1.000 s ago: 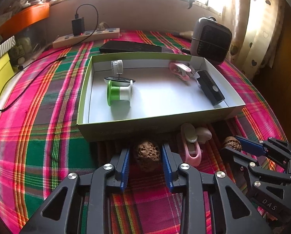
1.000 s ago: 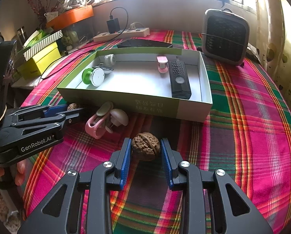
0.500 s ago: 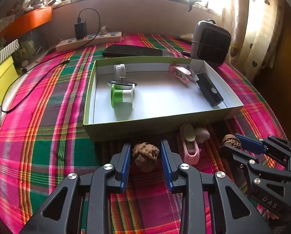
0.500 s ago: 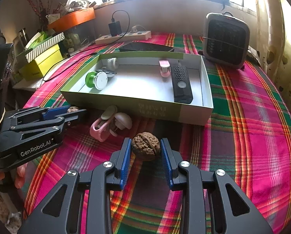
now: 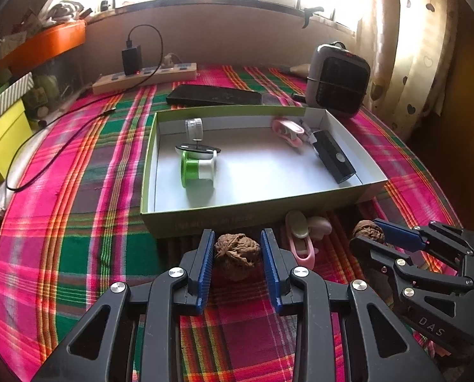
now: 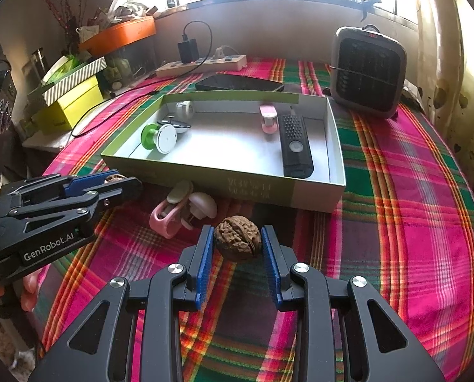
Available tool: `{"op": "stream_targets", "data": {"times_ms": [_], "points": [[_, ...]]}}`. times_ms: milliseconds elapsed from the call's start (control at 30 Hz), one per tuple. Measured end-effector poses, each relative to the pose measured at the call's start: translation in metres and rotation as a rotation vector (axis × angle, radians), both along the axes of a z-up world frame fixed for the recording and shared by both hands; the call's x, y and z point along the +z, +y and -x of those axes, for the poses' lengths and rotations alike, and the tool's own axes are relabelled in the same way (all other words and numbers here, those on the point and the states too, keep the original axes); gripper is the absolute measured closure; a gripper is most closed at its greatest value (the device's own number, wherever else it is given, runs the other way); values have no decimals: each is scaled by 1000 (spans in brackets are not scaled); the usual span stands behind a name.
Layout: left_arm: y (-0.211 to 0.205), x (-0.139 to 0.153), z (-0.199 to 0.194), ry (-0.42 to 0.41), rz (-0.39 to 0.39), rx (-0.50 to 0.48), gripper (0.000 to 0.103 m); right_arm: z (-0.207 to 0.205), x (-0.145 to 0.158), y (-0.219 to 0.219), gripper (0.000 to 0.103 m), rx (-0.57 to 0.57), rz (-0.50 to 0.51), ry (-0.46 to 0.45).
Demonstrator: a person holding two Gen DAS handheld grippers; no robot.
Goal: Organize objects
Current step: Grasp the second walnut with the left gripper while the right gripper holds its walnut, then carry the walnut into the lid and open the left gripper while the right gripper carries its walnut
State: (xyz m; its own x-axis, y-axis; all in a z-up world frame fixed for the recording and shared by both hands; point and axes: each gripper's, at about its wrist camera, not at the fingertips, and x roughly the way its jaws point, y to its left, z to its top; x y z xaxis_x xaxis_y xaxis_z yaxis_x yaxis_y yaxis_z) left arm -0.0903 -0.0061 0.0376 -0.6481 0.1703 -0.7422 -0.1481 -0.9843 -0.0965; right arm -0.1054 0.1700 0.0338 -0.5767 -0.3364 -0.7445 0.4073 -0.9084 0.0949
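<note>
Holding one walnut (image 5: 237,253) pinched in left gripper (image 5: 237,256), second walnut (image 6: 237,242) pinched in right gripper (image 6: 238,250), both just before green box (image 5: 205,219). Step judged: transfer. Next: lifting over near wall, releasing inside.

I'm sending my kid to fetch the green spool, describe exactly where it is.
Find the shallow green-sided box on the plaid tablecloth. Inside, near its left wall, the green spool lies on its side. It is the only green-and-white thing there; the black remote lies opposite.
</note>
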Motion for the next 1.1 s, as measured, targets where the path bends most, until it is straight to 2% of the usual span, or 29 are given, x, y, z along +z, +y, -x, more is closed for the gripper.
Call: {"op": "stream_targets", "data": {"times_ms": [567,1100], "points": [[-8,15,11,36,-46,8,75,8,14,-5,71,14,16,38],[-11,19,27,50,-48,12,76,32,24,-13,71,18,17,67]]}}
